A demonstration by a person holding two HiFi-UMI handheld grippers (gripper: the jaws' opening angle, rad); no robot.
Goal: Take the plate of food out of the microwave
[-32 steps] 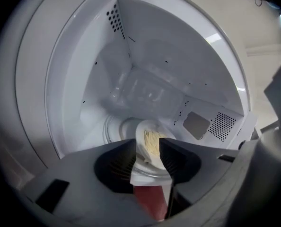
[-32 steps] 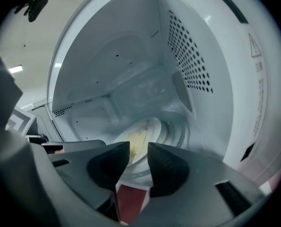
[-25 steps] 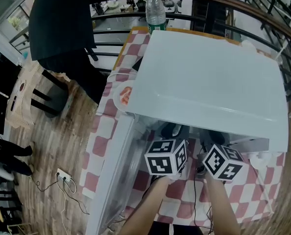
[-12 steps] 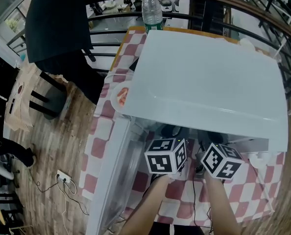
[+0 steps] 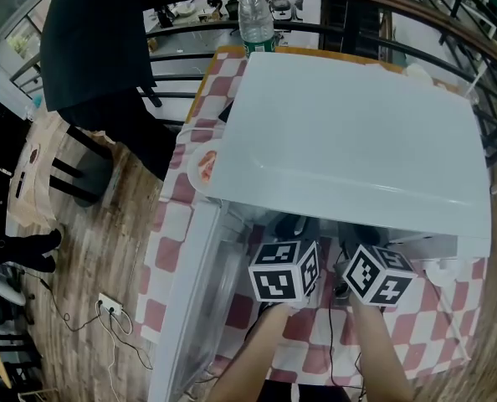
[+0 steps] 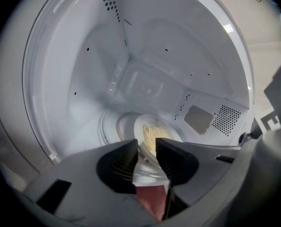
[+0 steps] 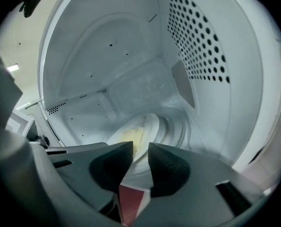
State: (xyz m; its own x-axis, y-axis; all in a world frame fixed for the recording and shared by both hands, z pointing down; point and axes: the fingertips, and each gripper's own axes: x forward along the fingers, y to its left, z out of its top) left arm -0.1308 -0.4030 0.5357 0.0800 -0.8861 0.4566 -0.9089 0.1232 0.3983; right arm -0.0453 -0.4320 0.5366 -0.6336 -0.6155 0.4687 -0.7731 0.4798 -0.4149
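A boxy white microwave stands on a table covered with a red-and-white checked cloth. Its white door is swung open to the person's left. From above, both grippers reach in under the front edge of the oven's top, side by side and close together.

Inside the white cavity lies the round white plate, on a clear glass turntable near the middle of the floor. The plate is shallow, with a plain smooth rim. A pale yellow heap of food sits on its middle; what kind of food it is cannot be made out.

The left gripper has its dark ribbed pads on either side of the plate's near rim, and its jaws are closing on it. The right gripper takes the same rim from the other side, its jaws closing too, with white china filling the narrow gap between its pads. In both gripper views the pads appear to be touching the rim already, though the wide-angle blur makes the contact hard to confirm.

Left of the microwave, partly under its edge in the head view, lies a second white dish with something reddish on it. A clear plastic water bottle stands upright behind the oven at the table's far edge.
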